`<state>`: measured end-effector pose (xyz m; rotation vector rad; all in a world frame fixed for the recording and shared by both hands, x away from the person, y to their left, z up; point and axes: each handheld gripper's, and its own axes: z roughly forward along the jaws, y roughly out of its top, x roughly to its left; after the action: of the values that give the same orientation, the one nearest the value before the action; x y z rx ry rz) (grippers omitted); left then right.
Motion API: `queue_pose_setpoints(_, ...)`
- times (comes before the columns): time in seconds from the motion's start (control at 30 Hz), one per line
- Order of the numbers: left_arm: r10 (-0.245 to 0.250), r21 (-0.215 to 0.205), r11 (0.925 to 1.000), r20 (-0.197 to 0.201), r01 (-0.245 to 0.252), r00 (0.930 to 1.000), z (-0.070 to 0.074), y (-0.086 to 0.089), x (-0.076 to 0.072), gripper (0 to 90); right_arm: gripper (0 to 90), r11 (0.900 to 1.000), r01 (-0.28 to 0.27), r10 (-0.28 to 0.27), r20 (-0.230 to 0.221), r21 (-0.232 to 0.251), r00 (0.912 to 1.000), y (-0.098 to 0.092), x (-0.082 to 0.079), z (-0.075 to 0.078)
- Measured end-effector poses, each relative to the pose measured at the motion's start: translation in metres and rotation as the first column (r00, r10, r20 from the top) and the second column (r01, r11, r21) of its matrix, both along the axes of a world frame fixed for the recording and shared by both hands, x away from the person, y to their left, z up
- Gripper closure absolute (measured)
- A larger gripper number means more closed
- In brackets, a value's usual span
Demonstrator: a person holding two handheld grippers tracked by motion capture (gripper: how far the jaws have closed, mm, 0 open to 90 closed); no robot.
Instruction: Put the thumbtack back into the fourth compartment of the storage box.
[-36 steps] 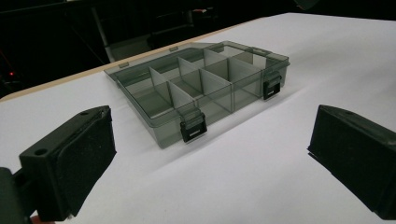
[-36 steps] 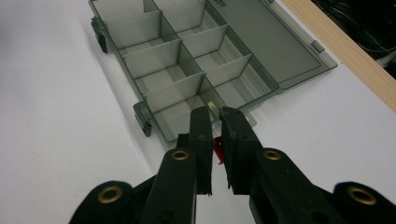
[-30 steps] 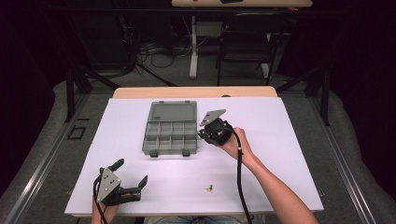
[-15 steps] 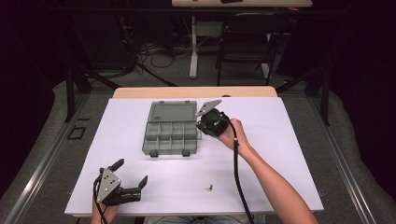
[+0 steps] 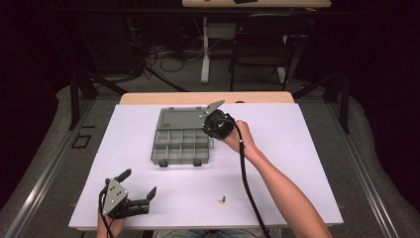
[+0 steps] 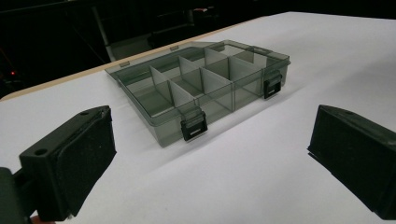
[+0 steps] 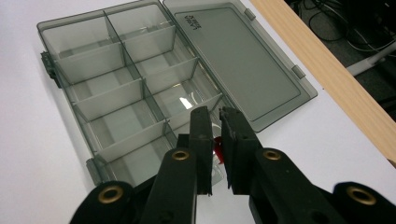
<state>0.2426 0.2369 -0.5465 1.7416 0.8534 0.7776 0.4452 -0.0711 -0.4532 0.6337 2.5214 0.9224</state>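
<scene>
Your left gripper (image 5: 141,194) rests at the near left corner of the table (image 5: 307,148), jaws wide apart with nothing between them. It sits well clear of the work, so it looks parked, and its own view looks across bare white surface to the front latches of the box (image 6: 201,88).

The box (image 5: 181,144) lies in the middle of the table, its lid (image 5: 181,119) swung flat open toward the far edge. That leaves every compartment open from above, which suits dropping small parts in. From here the compartments look empty, though the smoky plastic makes that hard to be sure of.

Your right gripper (image 5: 210,126) hangs over the box's right end, above the compartment nearest the lid hinge. In the right gripper view its jaws are pinched nearly together on a small red piece (image 7: 217,151); the piece is too small and hidden to name. You hold it tip-down over the dividers, so I judge you are lining it up for release into a compartment (image 7: 187,100). Mind the dividers: a release slightly off could send it into the neighbouring cell.

Nearer to you, a small green and yellow piece (image 5: 223,200) lies loose on the table, well apart from the box, likely waiting its turn.
</scene>
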Motion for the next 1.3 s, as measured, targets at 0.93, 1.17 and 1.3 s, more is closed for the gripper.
queue_pose_setpoints(0.93,0.001,-0.002,1.0,0.0,-0.001,1.0,0.0,0.001,0.0,0.1,82.7,0.998,0.047,-0.052,-0.105,-0.053,0.9931,0.026,0.036,-0.042)
queue_pose_setpoints(1.17,-0.001,-0.001,1.0,0.004,0.001,1.0,0.0,0.0,-0.001,0.1,65.7,0.994,0.098,-0.101,-0.11,-0.039,0.9888,0.024,0.039,-0.044)
queue_pose_setpoints(1.3,0.002,-0.005,1.0,0.001,-0.002,1.0,0.0,0.001,-0.001,0.1,46.9,0.993,0.114,-0.116,-0.117,-0.023,0.9863,0.02,0.039,-0.042)
